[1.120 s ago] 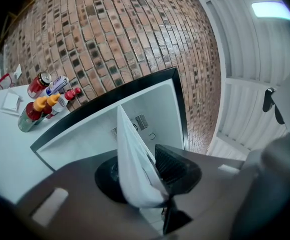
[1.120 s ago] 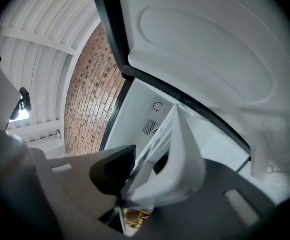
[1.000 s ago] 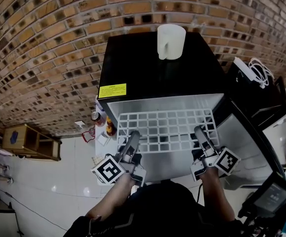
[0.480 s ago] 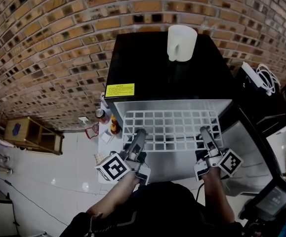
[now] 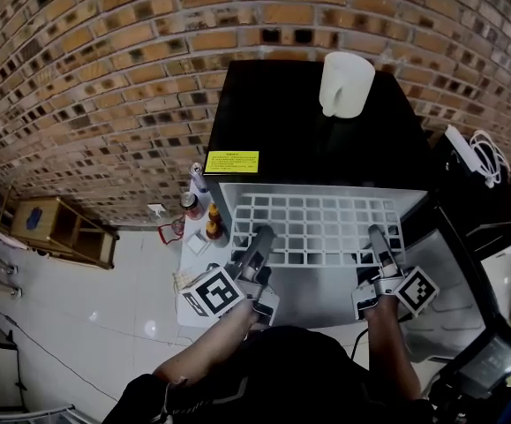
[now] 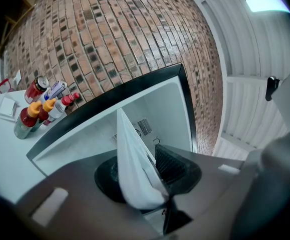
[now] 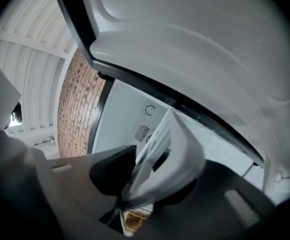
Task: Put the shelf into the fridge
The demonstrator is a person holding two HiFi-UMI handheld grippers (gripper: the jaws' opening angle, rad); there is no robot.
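Note:
A white wire shelf (image 5: 321, 228) lies flat at the open front of the black mini fridge (image 5: 308, 140), its far edge inside the white interior. My left gripper (image 5: 259, 241) is shut on the shelf's near left edge. My right gripper (image 5: 379, 241) is shut on its near right edge. In the left gripper view the shelf (image 6: 134, 169) runs edge-on between the jaws toward the fridge's back wall (image 6: 150, 109). The right gripper view has the shelf (image 7: 170, 154) clamped between the black pads (image 7: 112, 171), with the fridge door (image 7: 195, 44) close above.
A white jug (image 5: 345, 84) stands on the fridge top. Bottles and a can (image 5: 204, 219) stand on a low white surface left of the fridge. The open fridge door (image 5: 449, 281) hangs at the right. A brick wall is behind; a wooden rack (image 5: 56, 228) stands far left.
In the head view the fridge, shelf and both grippers have shifted to the right and slightly down. Both grippers keep the same hold on the shelf.

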